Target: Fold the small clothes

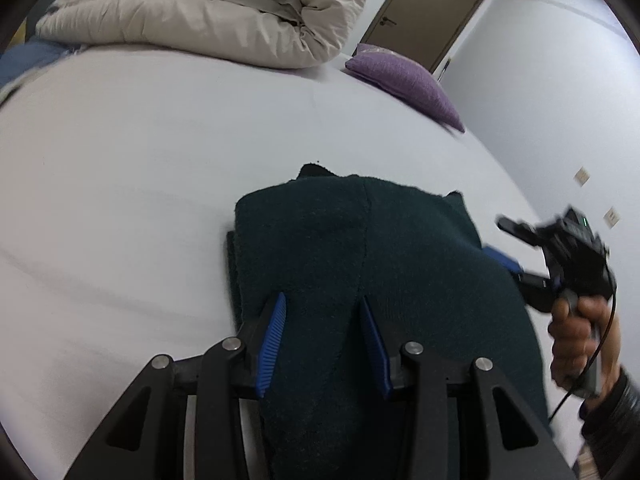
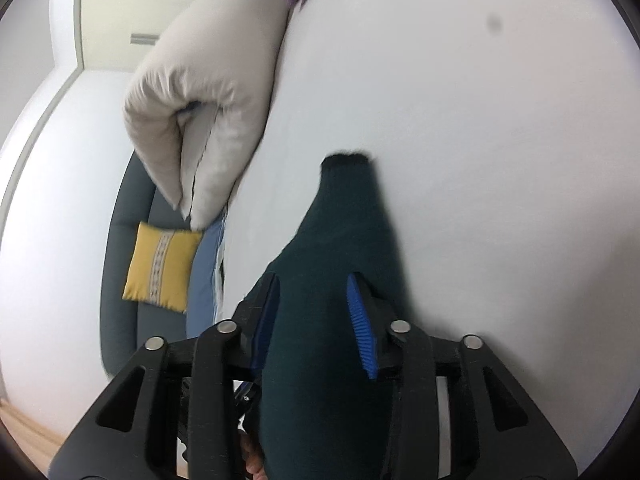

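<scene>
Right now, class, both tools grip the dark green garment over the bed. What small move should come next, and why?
Probably lower the garment onto the sheet. Left tool and right tool hold it raised, its far end already on the bed.

A folded beige duvet [image 1: 208,12] lies at the far end of the white bed [image 1: 120,160], a purple cushion [image 1: 404,80] near its edge. A brown door [image 1: 428,8] stands behind. A yellow cushion [image 2: 160,268] rests on a grey chair [image 2: 120,280].

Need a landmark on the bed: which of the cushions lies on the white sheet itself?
The purple cushion, at the far edge of the white sheet. The yellow cushion sits off it, on the grey chair.
</scene>
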A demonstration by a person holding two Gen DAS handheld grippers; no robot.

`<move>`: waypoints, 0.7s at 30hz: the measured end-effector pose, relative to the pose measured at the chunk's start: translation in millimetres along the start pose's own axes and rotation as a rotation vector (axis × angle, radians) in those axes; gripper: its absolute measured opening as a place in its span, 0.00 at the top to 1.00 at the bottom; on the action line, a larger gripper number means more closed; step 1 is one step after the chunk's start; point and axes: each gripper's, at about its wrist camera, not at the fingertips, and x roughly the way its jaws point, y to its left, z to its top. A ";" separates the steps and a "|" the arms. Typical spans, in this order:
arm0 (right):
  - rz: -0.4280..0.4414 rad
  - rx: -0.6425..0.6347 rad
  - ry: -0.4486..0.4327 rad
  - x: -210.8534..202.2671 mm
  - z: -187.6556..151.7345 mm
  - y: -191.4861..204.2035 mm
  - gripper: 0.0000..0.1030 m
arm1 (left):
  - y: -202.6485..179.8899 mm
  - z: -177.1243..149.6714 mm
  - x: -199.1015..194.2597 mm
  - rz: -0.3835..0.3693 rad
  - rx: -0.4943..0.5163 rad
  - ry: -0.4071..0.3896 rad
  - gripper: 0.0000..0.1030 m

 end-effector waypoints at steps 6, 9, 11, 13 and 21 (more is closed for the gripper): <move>-0.045 -0.156 0.042 -46.6 -44.9 21.4 0.32 | 29.5 -4.3 -39.5 -0.087 -0.192 -0.045 0.49; -0.053 -0.178 0.094 -56.6 -67.7 18.7 0.28 | 37.6 -12.0 -64.5 -0.101 -0.228 -0.074 0.39; -0.046 -0.168 0.129 -56.5 -79.3 14.6 0.28 | 42.7 -16.6 -68.8 -0.129 -0.263 -0.045 0.35; -0.025 -0.159 0.168 -51.5 -89.3 11.6 0.28 | 44.2 -19.9 -62.3 -0.134 -0.274 0.013 0.35; -0.018 -0.128 0.240 -34.5 -104.7 2.7 0.28 | 56.9 -26.5 -34.6 -0.218 -0.373 0.104 0.35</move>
